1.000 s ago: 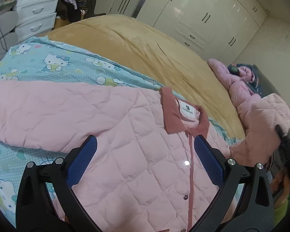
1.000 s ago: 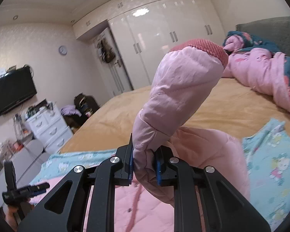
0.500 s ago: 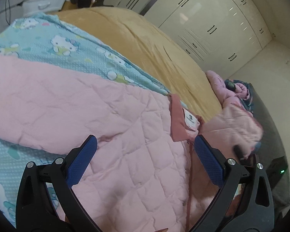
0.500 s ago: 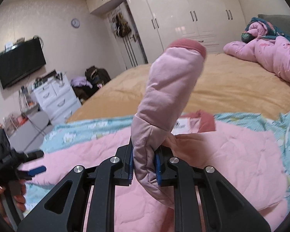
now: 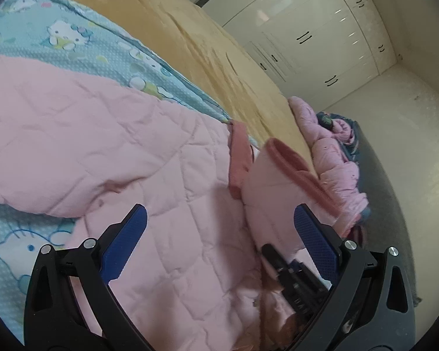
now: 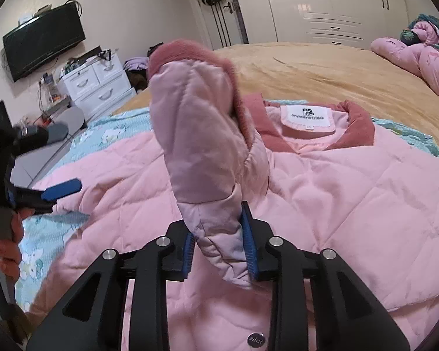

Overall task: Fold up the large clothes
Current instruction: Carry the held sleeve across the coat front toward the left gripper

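While loosening, right gripper (image 6: 219,251) jaws just opened some, sleeve (image 6: 202,134) between pads, barely pinched, cuff pointing up-far over jacket (image 6: 351,190) chest. Left gripper (image 5: 219,234) wide open, empty, hovering near-left above jacket.

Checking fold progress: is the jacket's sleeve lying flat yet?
Not flat. The sleeve stands up over the pink jacket, its lower part between the right gripper pads, whose jaws have just been opening.

jacket (image 6: 351,193) on sheet (image 5: 82,55) on bed (image 6: 322,70); sleeve (image 6: 202,134) over jacket
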The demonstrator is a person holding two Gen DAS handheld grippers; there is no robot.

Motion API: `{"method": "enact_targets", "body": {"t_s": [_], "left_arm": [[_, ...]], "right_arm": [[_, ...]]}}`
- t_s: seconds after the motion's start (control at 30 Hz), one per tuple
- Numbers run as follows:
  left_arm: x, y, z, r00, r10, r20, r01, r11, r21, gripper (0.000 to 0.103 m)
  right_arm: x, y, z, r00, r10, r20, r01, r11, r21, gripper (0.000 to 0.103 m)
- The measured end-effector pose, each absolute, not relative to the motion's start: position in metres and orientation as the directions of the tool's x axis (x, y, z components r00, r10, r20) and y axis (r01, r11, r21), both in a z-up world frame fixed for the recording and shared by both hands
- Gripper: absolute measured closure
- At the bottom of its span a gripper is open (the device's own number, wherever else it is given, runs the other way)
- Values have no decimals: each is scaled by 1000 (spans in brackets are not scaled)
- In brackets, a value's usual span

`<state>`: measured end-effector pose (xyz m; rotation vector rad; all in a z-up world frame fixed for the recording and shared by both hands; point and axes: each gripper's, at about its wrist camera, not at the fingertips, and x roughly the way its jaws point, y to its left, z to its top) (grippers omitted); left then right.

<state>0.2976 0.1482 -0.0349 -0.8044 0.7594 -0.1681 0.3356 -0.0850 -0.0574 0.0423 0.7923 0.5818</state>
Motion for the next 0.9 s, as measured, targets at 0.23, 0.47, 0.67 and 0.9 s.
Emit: {"method": "enact_targets", "body": {"t_s": [0.23, 0.47, 0.67, 0.9], "left_arm": [[299, 150, -43, 735, -421, -532, -142, 671, -728, 9], [313, 141, -67, 690, -472, -548, -149, 649, -746, 9], [324, 119, -87, 637, -467, -613, -141, 711, -689, 9], [329, 79, -86, 642, -335, -690, -95, 858, -505, 89]], "right_arm": [[325, -72, -71, 470, 537, -701, -516, 811, 275, 47], [311, -76, -66, 407, 606, -684, -541, 763, 354, 21], [298, -116, -52, 416, 637, -649, -487, 759, 432, 21], [280, -187, -43, 503, 582, -639, -371, 813, 449, 21]]}}
